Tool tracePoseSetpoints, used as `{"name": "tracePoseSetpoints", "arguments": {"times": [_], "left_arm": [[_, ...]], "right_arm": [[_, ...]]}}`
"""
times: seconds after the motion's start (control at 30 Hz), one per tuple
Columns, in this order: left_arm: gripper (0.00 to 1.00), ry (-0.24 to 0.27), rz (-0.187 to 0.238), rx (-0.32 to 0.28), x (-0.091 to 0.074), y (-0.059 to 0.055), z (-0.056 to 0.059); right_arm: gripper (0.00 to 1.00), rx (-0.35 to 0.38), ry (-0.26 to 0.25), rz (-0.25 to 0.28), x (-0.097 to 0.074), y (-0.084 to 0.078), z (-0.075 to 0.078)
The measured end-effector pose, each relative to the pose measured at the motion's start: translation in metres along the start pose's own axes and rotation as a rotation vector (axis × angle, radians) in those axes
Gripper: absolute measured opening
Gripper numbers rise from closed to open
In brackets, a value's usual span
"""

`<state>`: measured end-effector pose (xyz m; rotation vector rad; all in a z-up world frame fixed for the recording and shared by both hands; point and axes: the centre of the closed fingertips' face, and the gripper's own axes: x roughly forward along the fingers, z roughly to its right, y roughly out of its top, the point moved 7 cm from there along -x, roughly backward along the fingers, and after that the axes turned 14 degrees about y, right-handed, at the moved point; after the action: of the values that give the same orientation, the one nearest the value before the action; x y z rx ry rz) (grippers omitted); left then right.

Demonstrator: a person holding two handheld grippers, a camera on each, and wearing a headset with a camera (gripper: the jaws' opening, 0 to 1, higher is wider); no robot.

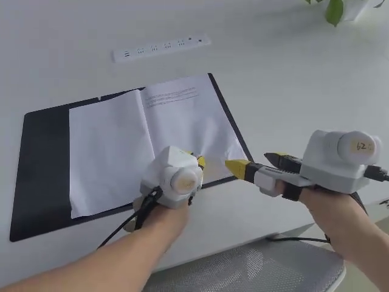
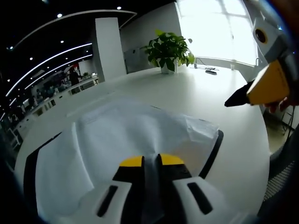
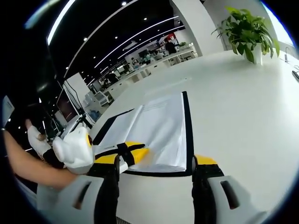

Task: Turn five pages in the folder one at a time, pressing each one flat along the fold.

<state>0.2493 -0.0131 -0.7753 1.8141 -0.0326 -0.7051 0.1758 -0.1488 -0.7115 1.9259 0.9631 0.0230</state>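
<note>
On the left gripper [image 2: 152, 161] the fingers [image 2: 132, 161] were all but together, pinching the near edge of the right page [image 1: 188, 121]; the sheet looked slightly rumpled ahead of them. On the right gripper [image 3: 158, 159] the fingers [image 3: 205, 160] stood wide apart with nothing between; it hung over the table [image 1: 292, 79], just off the near right corner of the folder [image 1: 42, 176]. The folder lay open on the table, black cover showing around the white sheets, with printed lines at the top of the right page; a power strip [image 1: 161, 47] lay beyond it, well apart; a plant [image 2: 169, 46] stood at the table's far side.
</note>
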Motion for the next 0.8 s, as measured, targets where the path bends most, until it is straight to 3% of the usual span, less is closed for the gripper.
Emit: {"name": "tracePoseSetpoints", "arguments": {"times": [0.13, 0.4, 0.63, 0.8], "left_arm": [[0.07, -0.006, -0.001, 0.001, -0.001, 0.000, 0.000], [0.08, -0.007, -0.003, 0.002, -0.002, 0.000, 0.000], [0.08, -0.009, -0.004, 0.000, -0.002, 0.000, 0.000], [0.08, -0.010, -0.003, 0.000, -0.001, 0.000, -0.001]], "right_arm": [[0.53, -0.014, 0.011, -0.017, 0.010, 0.000, 0.003], [0.27, 0.075, -0.015, -0.006, 0.023, -0.001, 0.019], [0.24, 0.110, -0.041, -0.016, 0.024, -0.007, 0.025], [0.20, 0.149, -0.028, -0.011, 0.023, -0.010, 0.026]]}}
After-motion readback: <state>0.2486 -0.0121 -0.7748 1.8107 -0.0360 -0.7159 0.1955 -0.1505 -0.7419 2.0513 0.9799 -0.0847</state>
